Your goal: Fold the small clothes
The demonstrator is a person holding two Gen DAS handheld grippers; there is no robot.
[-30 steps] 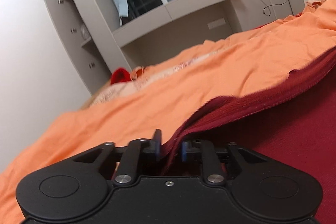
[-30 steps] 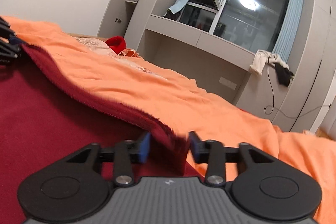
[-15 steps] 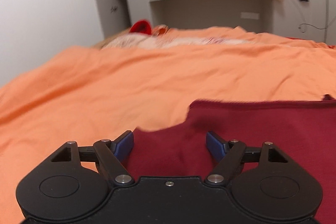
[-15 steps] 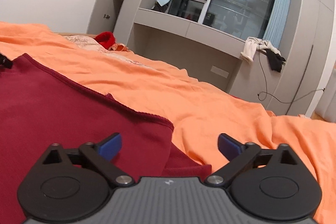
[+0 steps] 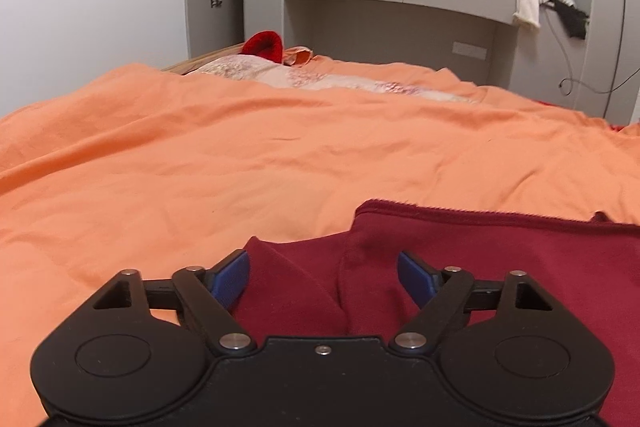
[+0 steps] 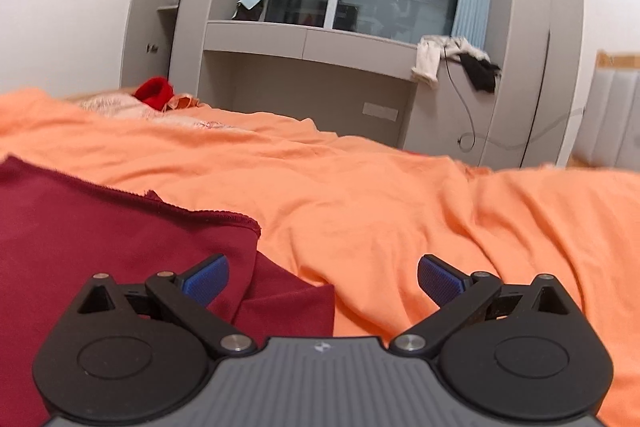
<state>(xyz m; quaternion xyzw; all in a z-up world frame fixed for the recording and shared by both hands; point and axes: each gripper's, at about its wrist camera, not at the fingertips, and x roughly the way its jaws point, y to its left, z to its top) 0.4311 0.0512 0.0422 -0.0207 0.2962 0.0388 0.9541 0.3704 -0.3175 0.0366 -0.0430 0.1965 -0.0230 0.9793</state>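
A: Where is the maroon garment [image 5: 500,251]?

B: Flat on the orange bedsheet [image 5: 240,155], folded over itself; an upper layer's hemmed edge runs across, and a lower layer pokes out at each near corner.

A: And the left gripper [image 5: 323,277]?

B: Spread wide, grasping nothing. Its blue pads [image 5: 230,277] sit over the garment's left corner, though whether they touch the cloth I can't quite tell.

A: The right gripper [image 6: 322,279]?

B: Also released, jaws far apart. One pad is above the garment's right edge [image 6: 132,239], the other above bare sheet.

A: Anything behind?

B: A red item [image 5: 263,45] at the bed's far end, and pale clothes [image 6: 430,61] draped on the grey ledge under the window.
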